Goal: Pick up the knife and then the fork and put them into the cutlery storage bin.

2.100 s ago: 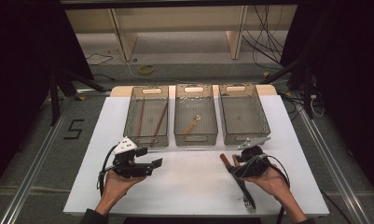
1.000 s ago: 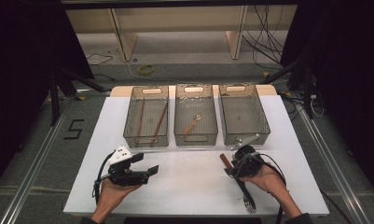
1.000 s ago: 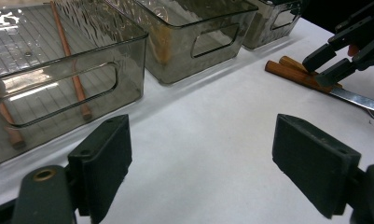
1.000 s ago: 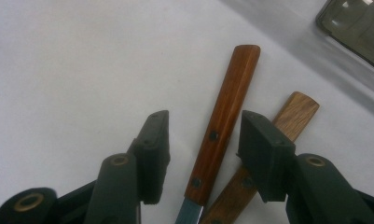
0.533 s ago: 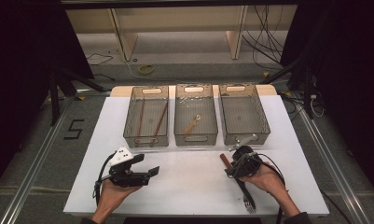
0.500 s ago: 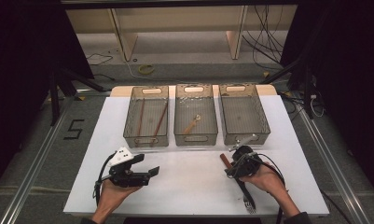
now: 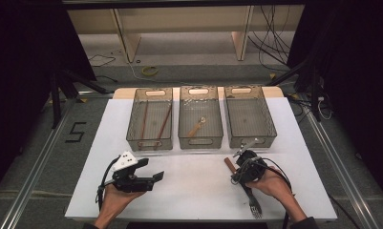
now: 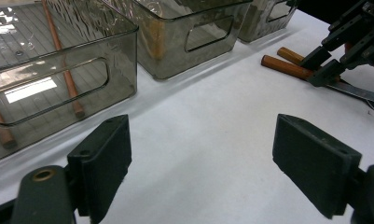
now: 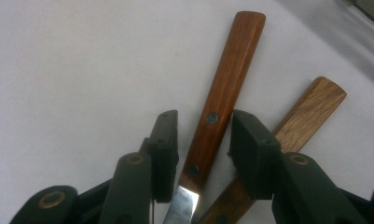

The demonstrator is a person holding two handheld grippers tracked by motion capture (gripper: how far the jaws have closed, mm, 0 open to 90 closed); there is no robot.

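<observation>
A knife with a smooth reddish-brown wooden handle [image 9: 224, 84], two metal rivets and a bright steel blade root lies flat on the matte white tabletop [image 7: 198, 181], in front of the right-hand bin. The right tool [image 9: 204, 140] straddles that handle; its flat black jaws have just been closing, a thin gap left on each side. A second, paler grainy wooden handle [image 9: 310, 109] lies just beside. The left tool [image 8: 201, 158] stands wide over bare tabletop. Three smoky translucent plastic bins [image 7: 200, 121] sit beyond.
</observation>
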